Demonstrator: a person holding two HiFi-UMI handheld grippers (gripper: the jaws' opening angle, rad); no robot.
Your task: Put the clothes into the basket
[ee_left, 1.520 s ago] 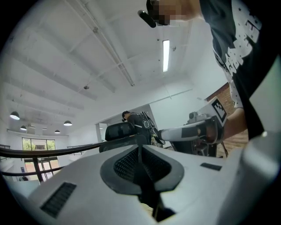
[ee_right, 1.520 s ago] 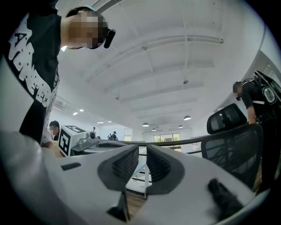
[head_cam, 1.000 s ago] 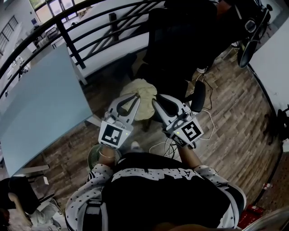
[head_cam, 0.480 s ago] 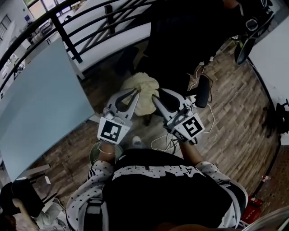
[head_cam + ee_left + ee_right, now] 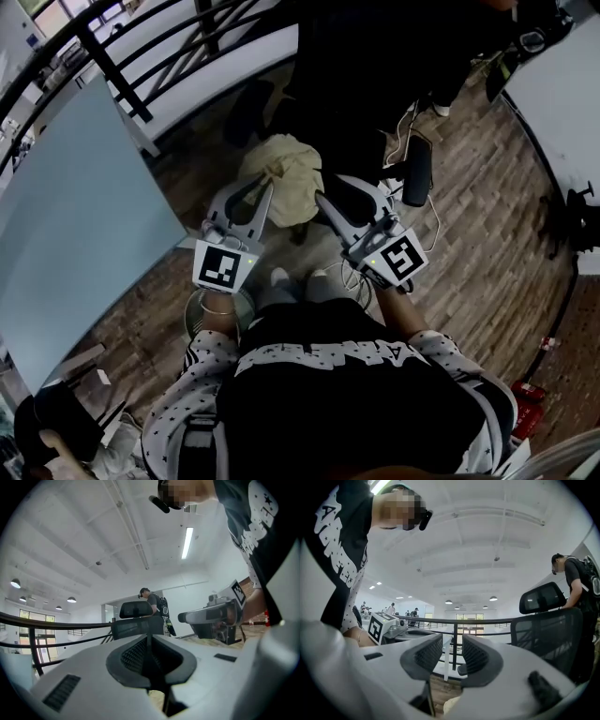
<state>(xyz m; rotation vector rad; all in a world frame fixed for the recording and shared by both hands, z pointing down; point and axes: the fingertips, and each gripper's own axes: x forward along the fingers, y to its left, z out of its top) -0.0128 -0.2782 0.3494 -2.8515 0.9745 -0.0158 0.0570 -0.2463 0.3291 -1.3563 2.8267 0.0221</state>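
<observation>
Head view: the clothes [image 5: 281, 169], a cream heap with no clear long axis, lie just ahead of both claws, with the left gripper [image 5: 268, 187] at the near-left edge and the right gripper [image 5: 323, 202] at the near-right, about equally near. The cubes bear only square markers, and the shirt print cannot be read. Left gripper view: jaws together on nothing, cream cloth below them. Right gripper view: jaws part-way apart, just been opening, nothing between them, cloth low ahead.

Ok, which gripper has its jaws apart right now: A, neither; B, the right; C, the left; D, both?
B: the right gripper shows a gap between its jaws, which have just been opening with nothing between them; the left gripper is shut.
</observation>
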